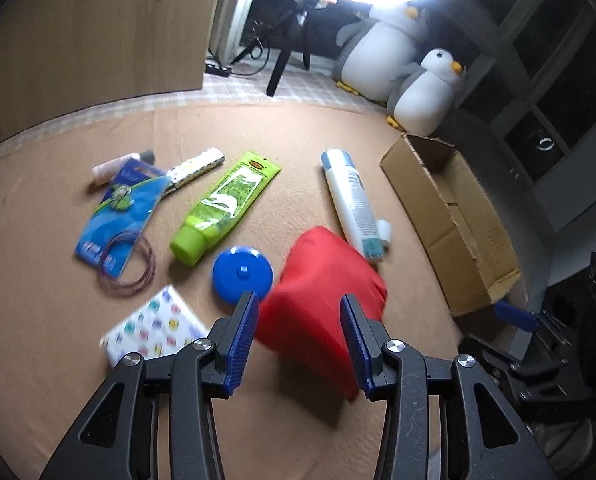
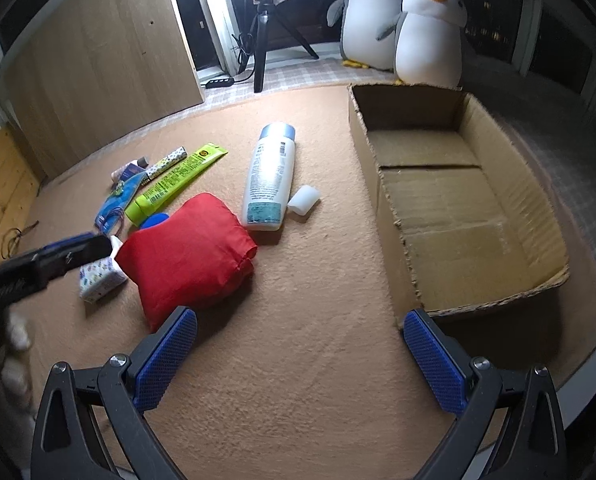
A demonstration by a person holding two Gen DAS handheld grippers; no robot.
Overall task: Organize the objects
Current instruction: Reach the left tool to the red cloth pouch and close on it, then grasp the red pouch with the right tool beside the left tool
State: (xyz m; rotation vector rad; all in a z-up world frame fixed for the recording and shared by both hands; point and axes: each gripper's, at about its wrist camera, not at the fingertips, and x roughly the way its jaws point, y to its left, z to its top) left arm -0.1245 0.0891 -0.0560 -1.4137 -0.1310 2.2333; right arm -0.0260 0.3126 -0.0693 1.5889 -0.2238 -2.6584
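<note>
From my feed I can't read a single word anywhere. The white plastic bottle with a blue cap [image 2: 268,176] carries blocks of small print and a teal panel, all too fine to make out. The lime-green squeeze tube [image 1: 221,208] shows an oval yellow logo and dark lettering, blurred beyond reading.

In the right wrist view, the blue disc [image 2: 156,220] is mostly hidden behind the red pouch [image 2: 185,252], and the patterned tissue pack [image 2: 97,280] beside the pouch is partly covered by the left gripper [image 2: 85,246], whose jaws cannot be seen there. In the left wrist view, the pouch [image 1: 322,280] is blurred. The print on the white bottle [image 2: 269,176] beyond the pouch is too small to be read.
</note>
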